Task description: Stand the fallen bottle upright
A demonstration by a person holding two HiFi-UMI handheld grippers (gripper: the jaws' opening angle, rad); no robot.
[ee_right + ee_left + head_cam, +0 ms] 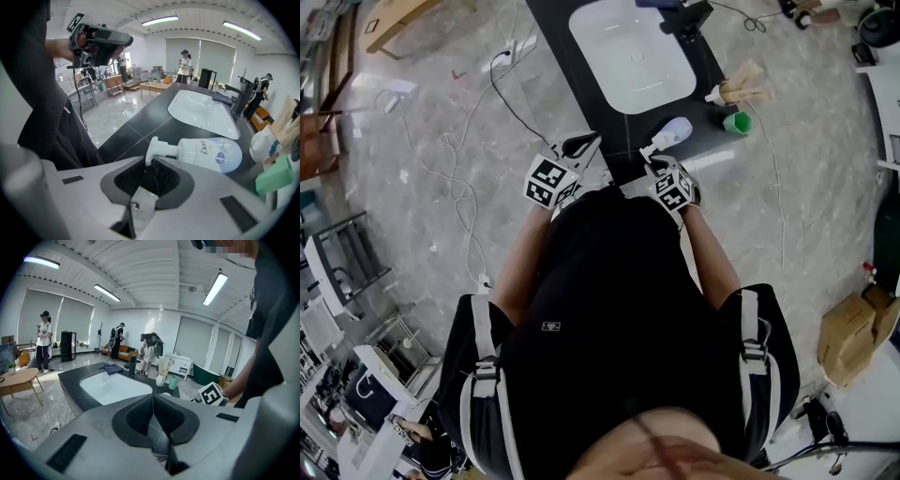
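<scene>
bottle on side | holder: wooden sticks | green cup beside

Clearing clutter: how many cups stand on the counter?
2: a white cup holding wooden sticks, and a green cup beside it, both past the fallen bottle. Others may be hidden.

White basin sat sunk in the dark counter; black faucet stood at its far end, a dark cloth lying just beside it; green cup stood upright next to a white holder of wooden utensils; cables trailed over the grey floor; cardboard boxes sat off to the right; a wooden table stood well apart from the counter; people stood far back, near an orange sofa; ceiling lights were on.
</scene>
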